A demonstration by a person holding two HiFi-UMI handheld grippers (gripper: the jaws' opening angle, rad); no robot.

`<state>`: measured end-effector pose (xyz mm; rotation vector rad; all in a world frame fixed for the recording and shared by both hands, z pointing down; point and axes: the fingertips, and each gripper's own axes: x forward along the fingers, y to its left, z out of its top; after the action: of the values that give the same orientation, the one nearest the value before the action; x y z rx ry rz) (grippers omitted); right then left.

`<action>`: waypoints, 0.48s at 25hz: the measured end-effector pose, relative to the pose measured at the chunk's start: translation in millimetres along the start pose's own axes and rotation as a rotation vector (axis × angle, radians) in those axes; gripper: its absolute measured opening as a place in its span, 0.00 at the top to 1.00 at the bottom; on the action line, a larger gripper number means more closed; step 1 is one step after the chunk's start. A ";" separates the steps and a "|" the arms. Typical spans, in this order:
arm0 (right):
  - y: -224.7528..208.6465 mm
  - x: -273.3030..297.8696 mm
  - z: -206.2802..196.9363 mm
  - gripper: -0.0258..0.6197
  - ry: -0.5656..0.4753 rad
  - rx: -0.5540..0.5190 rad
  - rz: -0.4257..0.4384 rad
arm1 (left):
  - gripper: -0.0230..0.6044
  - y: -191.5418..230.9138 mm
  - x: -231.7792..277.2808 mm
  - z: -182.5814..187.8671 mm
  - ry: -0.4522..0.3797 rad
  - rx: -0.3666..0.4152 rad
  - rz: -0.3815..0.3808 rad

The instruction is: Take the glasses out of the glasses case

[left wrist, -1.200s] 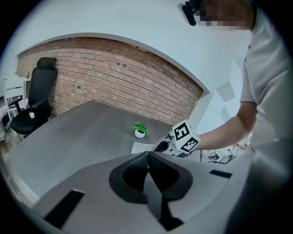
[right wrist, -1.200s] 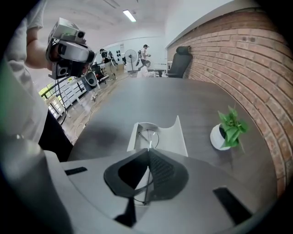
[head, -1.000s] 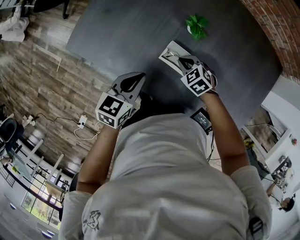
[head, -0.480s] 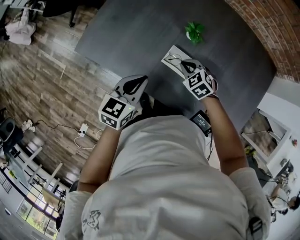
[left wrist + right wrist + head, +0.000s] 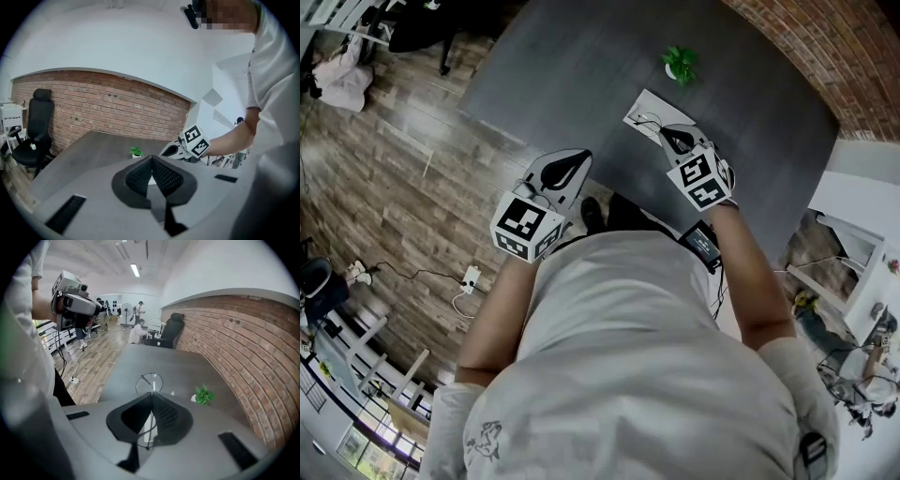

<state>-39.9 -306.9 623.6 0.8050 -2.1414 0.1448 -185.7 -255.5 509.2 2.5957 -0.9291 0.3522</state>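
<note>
**Glasses in the right tool, above the case**

We see the right tool (image 5: 673, 137) clenched on the glasses (image 5: 150, 382). The thin wire frame passes between its jaws, and one round rim stands out beyond the tips. In the head view this tool is over the white glasses case (image 5: 647, 103), which lies flat on the dark counter (image 5: 581, 75), near a small green plant (image 5: 680, 64). We cannot tell whether the glasses touch the case.

The left tool (image 5: 574, 161) is also clenched. Its jaws meet at the tips and nothing is between them. It is at the near edge of the counter, apart from the case. In the left gripper view the right tool appears beyond the jaws, just beside the plant. A brick wall (image 5: 243, 338) runs along the far side of the counter.
</note>
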 end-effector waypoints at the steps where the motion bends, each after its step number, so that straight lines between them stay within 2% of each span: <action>1: 2.6 -5.7 3.2 0.94 -0.010 0.004 -0.008 | 0.95 -2.5 -3.7 0.7 -0.003 0.007 -0.006; 12: 44.4 -71.9 33.8 0.94 -0.135 0.072 -0.105 | 0.95 -29.4 -54.7 12.4 -0.074 0.073 -0.071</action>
<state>-55.9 -248.4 555.8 0.9924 -2.2244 0.1163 -206.4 -208.9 471.6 2.7171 -0.8611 0.2779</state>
